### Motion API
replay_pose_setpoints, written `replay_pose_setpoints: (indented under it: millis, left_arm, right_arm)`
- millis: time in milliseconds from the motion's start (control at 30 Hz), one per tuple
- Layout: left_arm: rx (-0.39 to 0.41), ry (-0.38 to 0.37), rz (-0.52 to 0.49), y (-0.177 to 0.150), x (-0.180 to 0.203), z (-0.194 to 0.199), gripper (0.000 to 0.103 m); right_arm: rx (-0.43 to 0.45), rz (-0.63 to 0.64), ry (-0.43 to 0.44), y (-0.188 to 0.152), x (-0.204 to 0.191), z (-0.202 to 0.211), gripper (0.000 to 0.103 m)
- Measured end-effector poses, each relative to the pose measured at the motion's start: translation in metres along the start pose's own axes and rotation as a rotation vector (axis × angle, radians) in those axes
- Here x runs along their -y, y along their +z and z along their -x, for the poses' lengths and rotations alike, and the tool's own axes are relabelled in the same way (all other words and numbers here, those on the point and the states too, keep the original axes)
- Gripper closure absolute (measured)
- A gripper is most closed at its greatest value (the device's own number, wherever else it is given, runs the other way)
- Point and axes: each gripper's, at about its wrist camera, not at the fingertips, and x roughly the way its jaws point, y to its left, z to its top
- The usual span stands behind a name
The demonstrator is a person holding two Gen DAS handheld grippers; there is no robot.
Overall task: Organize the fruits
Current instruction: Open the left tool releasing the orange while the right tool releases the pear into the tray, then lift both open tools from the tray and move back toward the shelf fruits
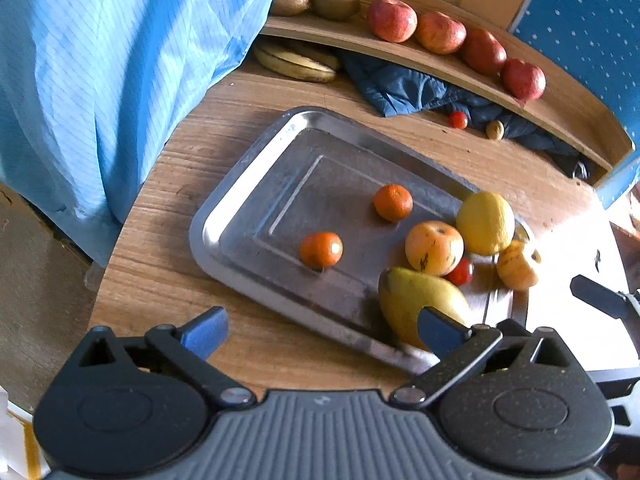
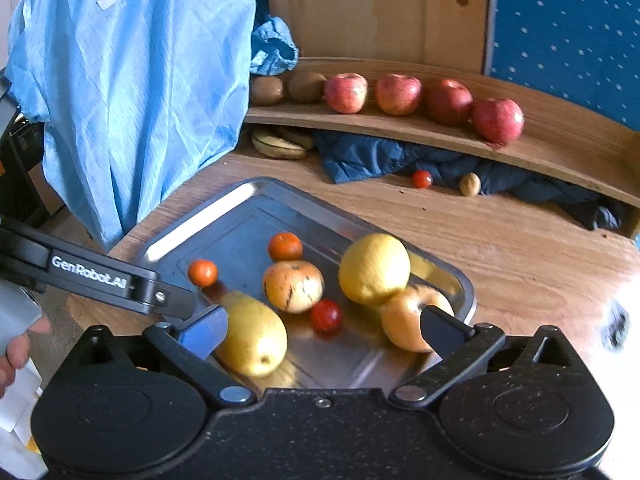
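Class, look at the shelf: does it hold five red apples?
No; the shelf holds four red apples beside two kiwis.

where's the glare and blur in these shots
Left wrist: sunlight washes out the table at right beside the tray; the shelf bows from fisheye. Right wrist: a bright streak on the tray rim, blown-out white at right, soft blur on the apples.

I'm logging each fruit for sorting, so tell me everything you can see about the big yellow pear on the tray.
The pear is large, yellow-green and smooth, with a few dark specks. It lies on its side at the near edge of the metal tray, its blossom end toward the right wrist camera. No gripper holds it. The nearest speckled fruit sits just beside it; contact is unclear.
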Motion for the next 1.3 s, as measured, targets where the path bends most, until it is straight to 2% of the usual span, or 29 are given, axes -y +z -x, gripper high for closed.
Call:
replay_pose_setpoints:
  millis: [267,533,800,1300]
  left_arm:
    - [-0.031,0.032,-0.114,-0.022,0.001,0.004,0.001]
    - [-0.121,0.07,-0.244,-0.036,0.014,-0.001,0.0]
    - [-0.135,0.097,-0.3,-0.03,0.025,-0.002,0.001]
    - [-0.108,0.106,-0.308,0.011,0.032,-0.005,0.0]
  right_arm:
    - [-0.092,-0.024,-0.014,-0.029,0.012,0.02,0.001]
    - [-0.195,-0.053,-0.029,-0.047,0.017,0.022,0.001]
    - [-0.208,-0.064,-0.02,-0.044,0.021,0.018,0.001]
    - [-0.182,-0.077,0.002,-0.012,0.036,-0.01,0.001]
